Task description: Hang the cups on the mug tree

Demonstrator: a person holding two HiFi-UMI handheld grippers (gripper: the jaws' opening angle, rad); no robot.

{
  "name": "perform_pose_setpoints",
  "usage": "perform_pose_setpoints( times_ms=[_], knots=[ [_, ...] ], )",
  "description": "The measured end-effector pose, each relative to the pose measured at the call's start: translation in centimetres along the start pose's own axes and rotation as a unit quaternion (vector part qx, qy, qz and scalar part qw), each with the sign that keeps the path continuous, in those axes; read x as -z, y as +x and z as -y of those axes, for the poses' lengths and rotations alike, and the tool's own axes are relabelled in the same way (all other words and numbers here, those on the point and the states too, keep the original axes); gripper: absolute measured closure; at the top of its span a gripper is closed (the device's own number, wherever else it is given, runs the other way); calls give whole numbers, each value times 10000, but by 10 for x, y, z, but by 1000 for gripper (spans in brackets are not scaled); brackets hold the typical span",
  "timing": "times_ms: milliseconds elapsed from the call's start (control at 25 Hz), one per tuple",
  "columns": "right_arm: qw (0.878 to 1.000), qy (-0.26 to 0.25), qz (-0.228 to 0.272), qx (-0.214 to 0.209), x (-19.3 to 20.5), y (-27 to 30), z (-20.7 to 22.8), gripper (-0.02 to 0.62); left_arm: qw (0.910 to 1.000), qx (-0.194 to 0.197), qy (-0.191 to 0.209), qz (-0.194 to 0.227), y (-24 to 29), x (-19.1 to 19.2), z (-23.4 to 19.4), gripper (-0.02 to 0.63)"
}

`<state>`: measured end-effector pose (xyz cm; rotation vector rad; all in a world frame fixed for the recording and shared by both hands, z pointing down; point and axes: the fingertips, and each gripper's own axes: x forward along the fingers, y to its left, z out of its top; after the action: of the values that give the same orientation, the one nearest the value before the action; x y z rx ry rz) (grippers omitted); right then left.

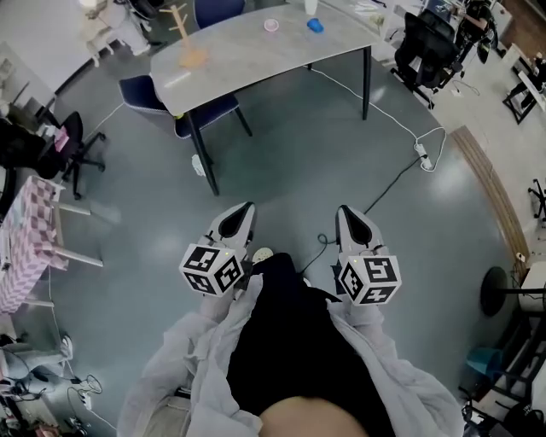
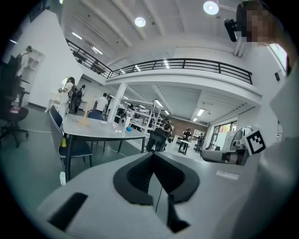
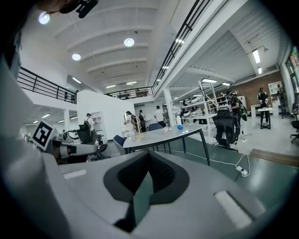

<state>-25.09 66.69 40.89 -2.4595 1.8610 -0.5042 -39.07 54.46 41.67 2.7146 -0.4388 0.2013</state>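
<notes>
The left gripper [image 1: 241, 210] and right gripper [image 1: 348, 212] are hanging empty, fingers closed, well short of the surface [image 1: 256, 64]. Hanging seems not yet begun. Next, I'd say, is approaching the cups [image 1: 271, 26] by its far edge.

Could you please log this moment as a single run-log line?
stage: away from table | left gripper: shut, empty | right gripper: shut, empty | mug tree: no cups hung | pink cup, blue cup: on table

The table [image 1: 256, 60] is pale mottled grey, and the mug tree [image 1: 181, 30] is light wood. There is a pink cup [image 1: 271, 26], a blue cup [image 1: 315, 26] and a navy chair [image 1: 141, 90]. The left gripper [image 1: 246, 208] and right gripper [image 1: 345, 211] are pale grey, black inside the jaws, with black-and-white square markers. The cloth [image 1: 26, 247] is chequered pink and white.
</notes>
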Motion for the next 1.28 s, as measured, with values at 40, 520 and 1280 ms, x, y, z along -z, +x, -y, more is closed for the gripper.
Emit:
perform_pose_setpoints(
  times_ms=[40, 520, 1280],
  knots=[
    [10000, 1, -51, 24, 3, -2, 1, 583, 10000, 11, 33, 36, 0, -1, 2, 609],
    [9996, 115, 243, -14, -5, 12, 25, 406, 9990, -48, 357, -255, 13, 14, 11, 609],
    [9999, -154, 12, 70, -59, 152, 87, 337, 9978, 122, 466, -455, 150, -44, -53, 609]
  ],
)
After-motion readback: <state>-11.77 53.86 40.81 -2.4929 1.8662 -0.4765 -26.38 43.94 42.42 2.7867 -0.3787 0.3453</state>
